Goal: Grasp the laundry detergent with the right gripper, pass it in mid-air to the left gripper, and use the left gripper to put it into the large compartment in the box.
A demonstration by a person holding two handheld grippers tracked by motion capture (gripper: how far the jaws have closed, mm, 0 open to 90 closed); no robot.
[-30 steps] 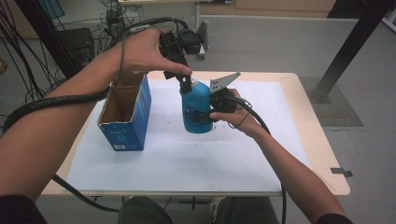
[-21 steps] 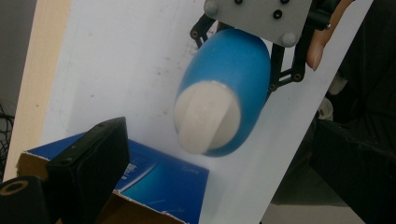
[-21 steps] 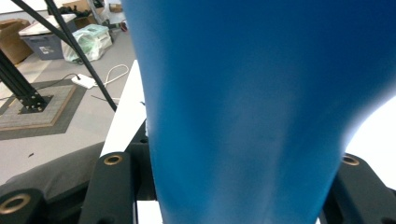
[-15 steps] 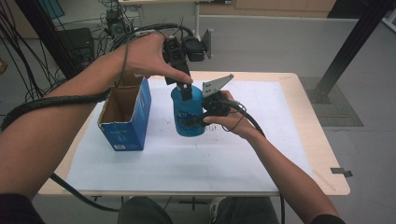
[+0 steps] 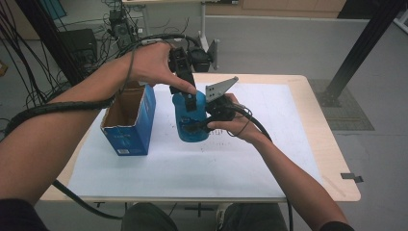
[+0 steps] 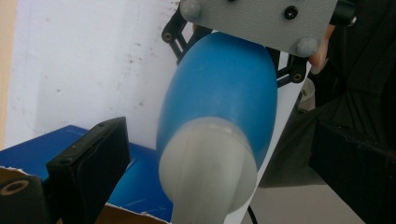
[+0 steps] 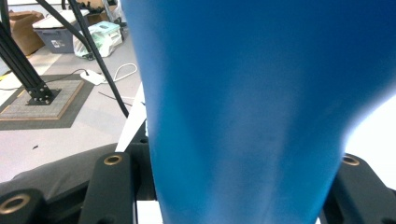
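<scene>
- While the open blue cardboard box [image 5: 129, 120] stands near the desk's [image 5: 308, 96] left edge on the white sheet [image 5: 250, 163], the action sits just right of it.
- Left gripper [image 5: 188, 91] comes down from above, its jaws spread wide either side of the grey nozzle [image 6: 205, 172] of the blue rubber bulb [image 5: 191, 120]; in the left gripper view neither pad touches it.
- The bulb is toward the desk's far edge, about midway across, upright; whether its base touches the sheet, I cannot tell.
- Right gripper [image 5: 204, 122] clamps the bulb's body from the right side, jaws pressed against the blue rubber in the right gripper view.
- Its grey three-cornered plate [image 5: 220, 88] tilts up beside the left hand's [image 5: 154, 65] fingers.
</scene>
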